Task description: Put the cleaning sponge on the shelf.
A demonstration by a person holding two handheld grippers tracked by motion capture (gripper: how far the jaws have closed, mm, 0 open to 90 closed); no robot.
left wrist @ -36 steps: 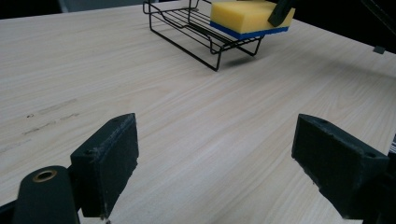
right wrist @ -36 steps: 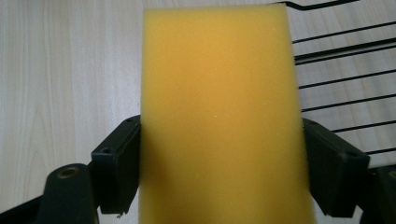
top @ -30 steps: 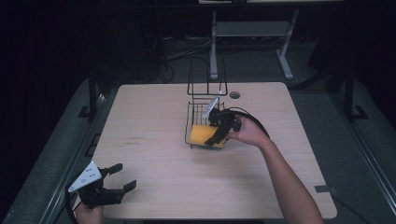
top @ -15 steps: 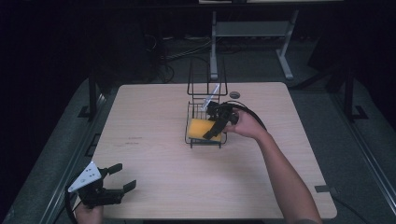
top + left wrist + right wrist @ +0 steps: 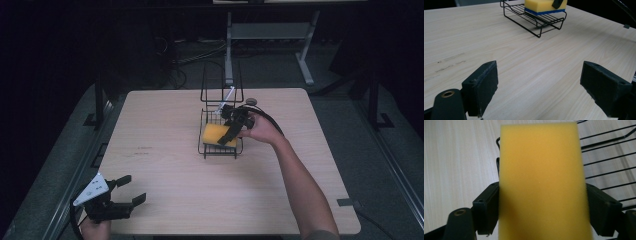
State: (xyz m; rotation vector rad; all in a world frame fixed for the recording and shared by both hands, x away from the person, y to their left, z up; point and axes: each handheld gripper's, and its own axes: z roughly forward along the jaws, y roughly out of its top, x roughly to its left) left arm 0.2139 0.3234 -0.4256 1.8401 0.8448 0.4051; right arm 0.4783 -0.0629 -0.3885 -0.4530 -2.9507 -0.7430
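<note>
Right gripper (image 5: 231, 131), centre of the high view: clenched on the yellow sponge (image 5: 541, 180), one black jaw pressed to each long side, foam filling the middle of the right gripper view. Sponge low over the floor of the black wire rack (image 5: 220, 145), at or just above the wires; contact hard to judge from above. In the left gripper view, top centre of the frame, the same sponge (image 5: 544, 5) looking seated flat on the rack's rods (image 5: 534, 18), blue scouring layer downward, yellow face up.

Step in hand, by judgement: setting the sponge down inside the rack and letting go. To do it well: keep the sponge level, blue side down, well inside the raised front rim rather than hanging over it. Lower until the wires carry the weight, then spread the jaws evenly so neither side drags the foam. Lift straight up and back toward the lower right of the high view, clear of the tall wire back (image 5: 221, 82) at the rack's far end. Squeezed foam likely to spring on release, so open slowly.

Left gripper (image 5: 122, 197), lower left corner of the high view: released, jaws wide apart and holding nothing, hovering near the edge of the wooden table (image 5: 165, 170), well apart from the rack. No need for it here.
</note>
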